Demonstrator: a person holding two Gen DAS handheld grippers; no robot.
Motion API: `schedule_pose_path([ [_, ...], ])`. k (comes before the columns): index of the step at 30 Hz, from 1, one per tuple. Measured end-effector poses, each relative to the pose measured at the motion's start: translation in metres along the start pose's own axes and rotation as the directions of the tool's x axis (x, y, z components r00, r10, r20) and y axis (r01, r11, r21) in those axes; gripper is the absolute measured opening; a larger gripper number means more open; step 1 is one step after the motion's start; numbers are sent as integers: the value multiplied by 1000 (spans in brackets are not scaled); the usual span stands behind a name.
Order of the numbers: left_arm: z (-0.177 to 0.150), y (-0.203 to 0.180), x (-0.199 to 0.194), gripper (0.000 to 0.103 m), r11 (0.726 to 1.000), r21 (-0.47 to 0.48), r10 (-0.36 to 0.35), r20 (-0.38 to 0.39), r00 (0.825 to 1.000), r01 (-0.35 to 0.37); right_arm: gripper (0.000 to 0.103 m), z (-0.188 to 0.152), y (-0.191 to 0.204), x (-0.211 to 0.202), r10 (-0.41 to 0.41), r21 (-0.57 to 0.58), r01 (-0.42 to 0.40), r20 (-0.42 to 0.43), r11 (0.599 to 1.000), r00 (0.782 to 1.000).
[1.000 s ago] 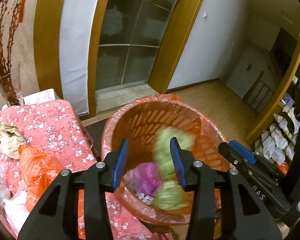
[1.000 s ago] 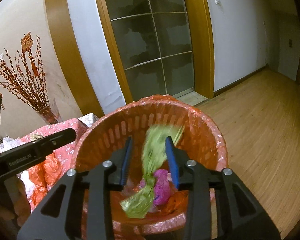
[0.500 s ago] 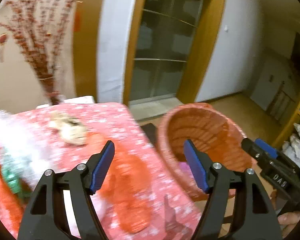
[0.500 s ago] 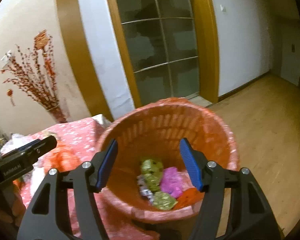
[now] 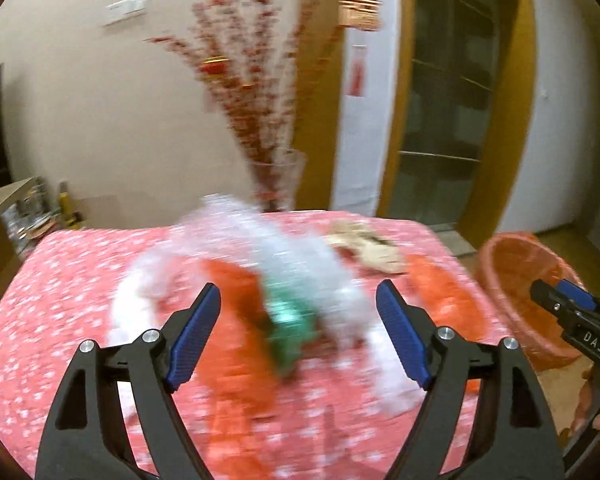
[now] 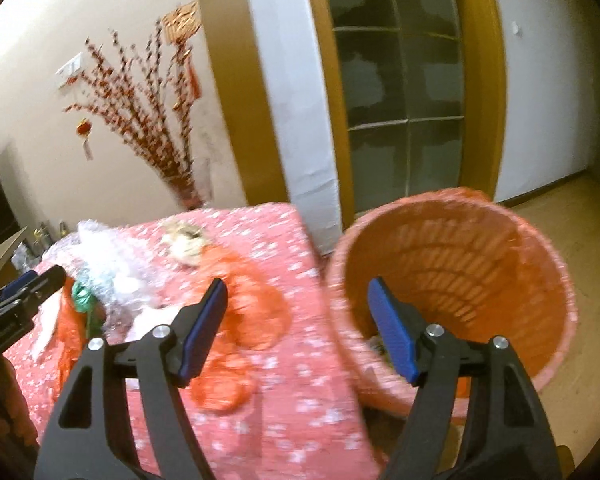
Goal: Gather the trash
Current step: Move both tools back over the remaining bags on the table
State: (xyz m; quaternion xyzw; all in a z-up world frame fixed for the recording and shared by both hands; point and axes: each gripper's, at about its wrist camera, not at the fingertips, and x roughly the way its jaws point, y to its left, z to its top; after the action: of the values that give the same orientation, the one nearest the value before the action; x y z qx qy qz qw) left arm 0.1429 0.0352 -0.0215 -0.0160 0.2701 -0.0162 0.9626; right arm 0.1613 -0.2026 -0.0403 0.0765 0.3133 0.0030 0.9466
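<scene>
My left gripper [image 5: 298, 330] is open and empty above the red flowered tablecloth [image 5: 60, 280], facing a blurred pile of clear bubble wrap [image 5: 268, 248], a green wrapper [image 5: 292, 322] and orange plastic bags [image 5: 440, 288]. A beige crumpled paper [image 5: 364, 246] lies farther back. My right gripper [image 6: 296, 328] is open and empty, over the table's right edge beside the orange trash basket [image 6: 460, 256]. The orange bags [image 6: 252, 304], bubble wrap [image 6: 112, 268] and beige paper [image 6: 186, 242] also show in the right wrist view. The left gripper's tip [image 6: 32, 284] shows at its left edge.
A glass vase with red berry branches [image 5: 276, 184] stands behind the table by the wall. The basket [image 5: 520, 276] sits on the wood floor right of the table. A glass door [image 6: 400, 100] with a wooden frame is behind it. A shelf with small items [image 5: 32, 216] is at left.
Both grippers let go of the green trash into the basket, opened wide and swung left. The left one now faces the table's trash pile; the right one sits between table and basket.
</scene>
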Motion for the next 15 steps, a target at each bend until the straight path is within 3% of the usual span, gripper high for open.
schedule_pose_path([
  [2,-3,17,1,79,999,-21,30,-4,1000,-31,71,-2,13,10,11,-20,-12,-32,1000,999],
  [7,-12,50,-2,79,996,-51,70,-22,997,-71,56,-6,40,36,38,-53,-44,-111,998,993],
  [15,-18,69,0,79,995,-64,73,-34,997,-76,55,-9,63,62,23,-77,-35,-159,996,987],
])
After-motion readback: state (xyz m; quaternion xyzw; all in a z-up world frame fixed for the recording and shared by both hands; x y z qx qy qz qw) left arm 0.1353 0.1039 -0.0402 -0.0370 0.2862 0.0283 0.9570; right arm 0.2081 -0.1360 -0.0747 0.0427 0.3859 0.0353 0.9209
